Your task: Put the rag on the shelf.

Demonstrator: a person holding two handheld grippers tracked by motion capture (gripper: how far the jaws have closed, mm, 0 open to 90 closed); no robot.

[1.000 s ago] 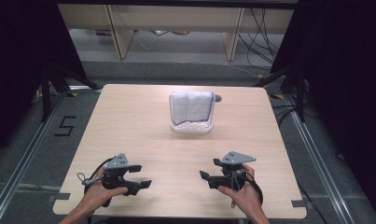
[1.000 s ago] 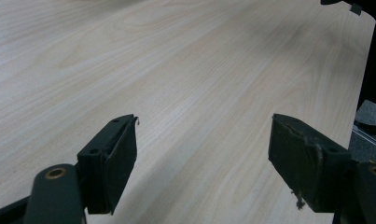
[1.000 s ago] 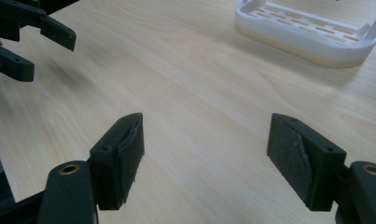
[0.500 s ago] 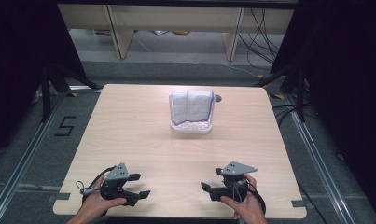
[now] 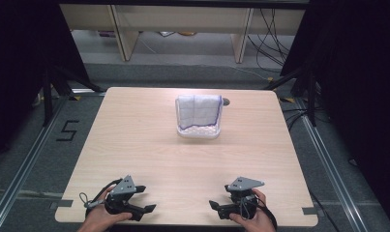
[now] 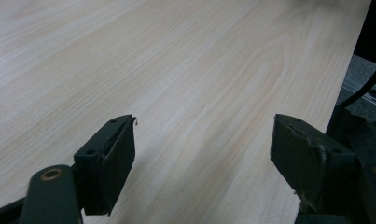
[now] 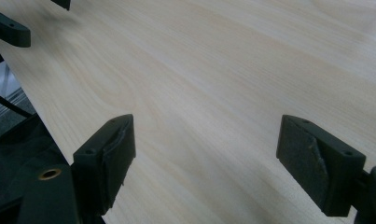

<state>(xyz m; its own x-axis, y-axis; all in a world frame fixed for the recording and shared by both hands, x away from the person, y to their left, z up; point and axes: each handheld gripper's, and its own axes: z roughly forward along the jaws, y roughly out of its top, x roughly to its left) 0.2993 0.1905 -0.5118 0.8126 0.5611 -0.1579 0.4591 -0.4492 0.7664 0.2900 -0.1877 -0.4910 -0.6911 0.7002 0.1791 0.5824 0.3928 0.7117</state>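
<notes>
Resting near the worktop's front edge, the left gripper and right gripper hold their jaws apart and empty, so next they must reach far forward to the cloth draped over the small basket.

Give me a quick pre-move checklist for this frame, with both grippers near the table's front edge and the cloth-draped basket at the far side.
1. Left gripper jaws open with nothing between them: ok, bare wood shows between them in the left gripper view.
2. Right gripper jaws open and empty: ok; they have just been opening, with nothing between them.
3. Path across the table to the basket: ok, bare wood all the way.
4. Cloth draped over the basket's far rim, upright and within the table: ok.
5. What lies inside the basket under the cloth: cannot tell.
</notes>
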